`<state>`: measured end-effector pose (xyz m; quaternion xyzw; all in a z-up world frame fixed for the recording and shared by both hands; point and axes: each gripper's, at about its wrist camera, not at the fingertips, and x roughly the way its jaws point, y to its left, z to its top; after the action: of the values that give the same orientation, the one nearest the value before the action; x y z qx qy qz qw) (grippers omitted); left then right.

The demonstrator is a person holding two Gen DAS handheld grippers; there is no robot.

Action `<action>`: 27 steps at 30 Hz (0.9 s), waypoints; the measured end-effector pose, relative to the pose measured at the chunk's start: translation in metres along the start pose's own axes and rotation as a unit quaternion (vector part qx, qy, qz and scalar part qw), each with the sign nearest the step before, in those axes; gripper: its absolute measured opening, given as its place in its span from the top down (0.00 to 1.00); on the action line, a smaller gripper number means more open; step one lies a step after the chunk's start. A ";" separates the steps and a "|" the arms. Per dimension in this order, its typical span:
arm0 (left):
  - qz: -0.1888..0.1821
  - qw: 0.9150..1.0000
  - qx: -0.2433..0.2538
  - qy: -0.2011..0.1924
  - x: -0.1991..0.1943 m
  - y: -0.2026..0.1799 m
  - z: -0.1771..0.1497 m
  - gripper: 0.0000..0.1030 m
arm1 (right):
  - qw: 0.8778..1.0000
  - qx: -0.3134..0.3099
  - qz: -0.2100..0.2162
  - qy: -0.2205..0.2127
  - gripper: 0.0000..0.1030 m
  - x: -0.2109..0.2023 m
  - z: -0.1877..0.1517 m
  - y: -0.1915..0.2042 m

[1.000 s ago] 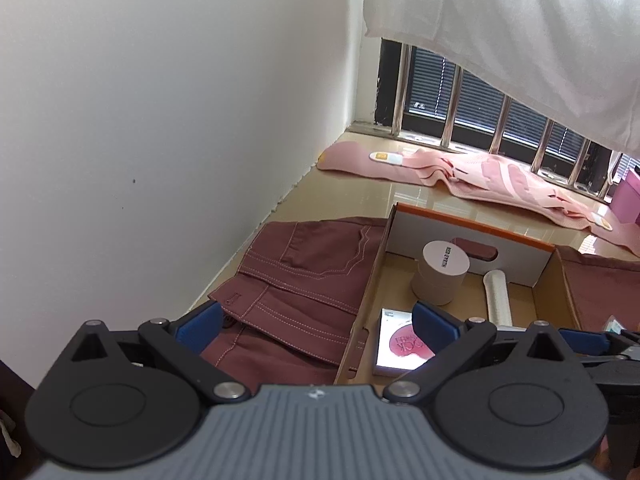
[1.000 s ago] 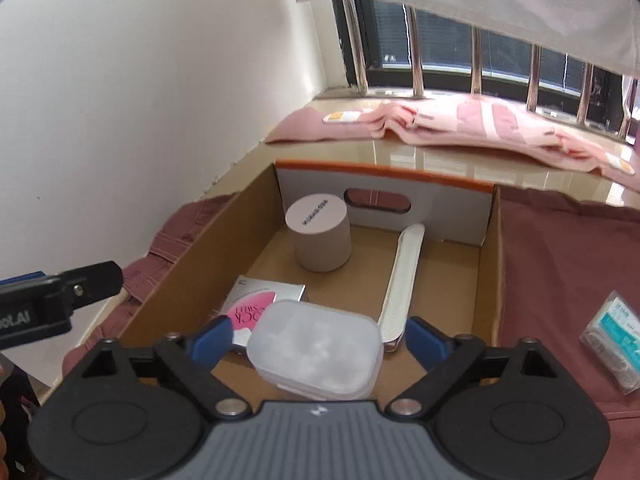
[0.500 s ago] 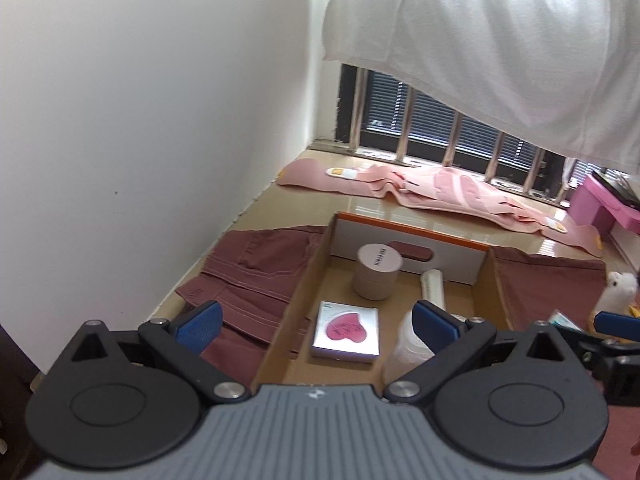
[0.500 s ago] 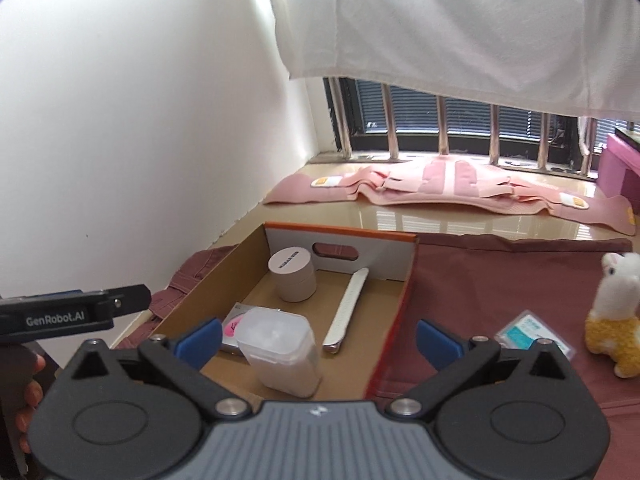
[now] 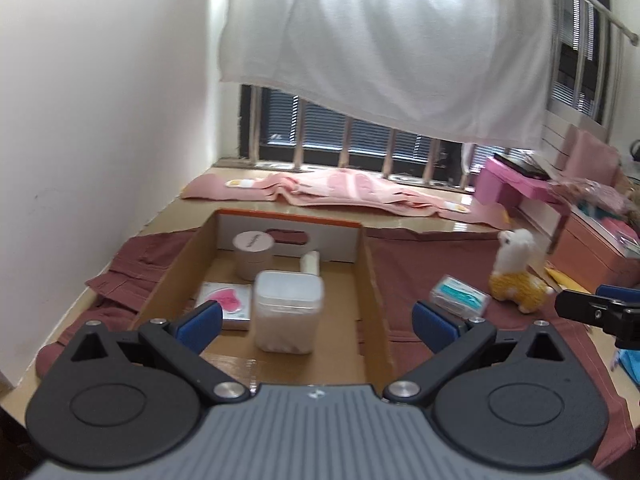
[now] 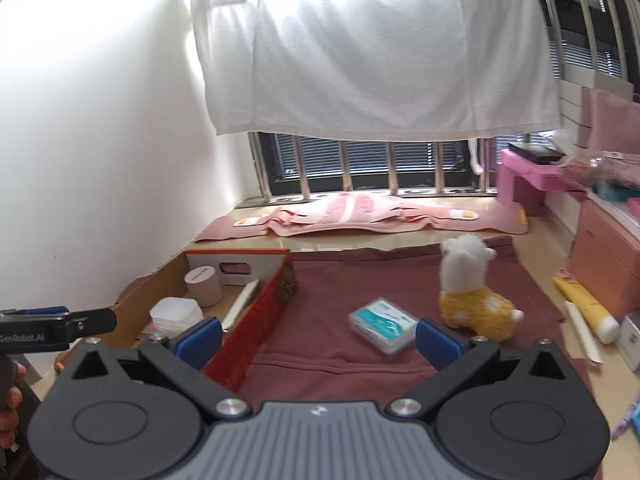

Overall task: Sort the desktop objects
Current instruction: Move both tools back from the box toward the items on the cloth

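1. Over the box (image 5: pixel 372 280), left gripper (image 5: pixel 316 322) hangs released, empty.
2. Tub (image 5: pixel 289 304) sits upright inside, sorted.
3. Right gripper (image 6: pixel 318 338), gaping, faces the packet (image 6: pixel 382 326) on the cloth (image 6: pixel 360 276), probably next.

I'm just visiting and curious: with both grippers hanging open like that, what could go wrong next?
If the open right gripper goes for the flat clear packet with teal print, it lies low on the maroon cloth, so the fingers might snag fabric. The plush alpaca in a yellow body stands close and could topple. The tall clear plastic tub in the cardboard box leaves little free floor.
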<state>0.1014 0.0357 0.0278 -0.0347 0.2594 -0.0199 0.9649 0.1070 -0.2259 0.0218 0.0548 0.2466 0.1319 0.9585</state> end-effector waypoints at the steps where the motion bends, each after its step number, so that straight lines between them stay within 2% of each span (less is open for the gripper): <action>1: -0.007 1.000 0.007 -0.004 -0.002 -0.007 -0.003 0.00 | 1.000 0.000 -0.004 -0.005 0.00 -0.006 -0.004 -0.004; 6: -0.032 0.999 0.013 -0.009 -0.009 -0.032 -0.019 0.00 | 1.000 0.002 -0.009 -0.010 0.00 -0.026 -0.026 -0.018; 17: -0.055 0.998 0.024 -0.025 -0.027 -0.073 -0.050 0.00 | 0.999 0.002 -0.039 -0.017 0.00 -0.060 -0.058 -0.027; 23: -0.067 0.997 0.023 -0.004 -0.031 -0.082 -0.065 0.00 | 0.999 0.000 -0.040 -0.005 0.00 -0.071 -0.069 -0.027; 27: -0.059 0.998 0.032 0.002 -0.034 -0.087 -0.069 0.00 | 0.999 -0.002 -0.043 0.006 0.00 -0.077 -0.076 -0.027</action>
<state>0.0359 -0.0533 -0.0078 -0.0189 0.2580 -0.0848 0.9622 0.0108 -0.2701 -0.0140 0.0414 0.2546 0.0910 0.9619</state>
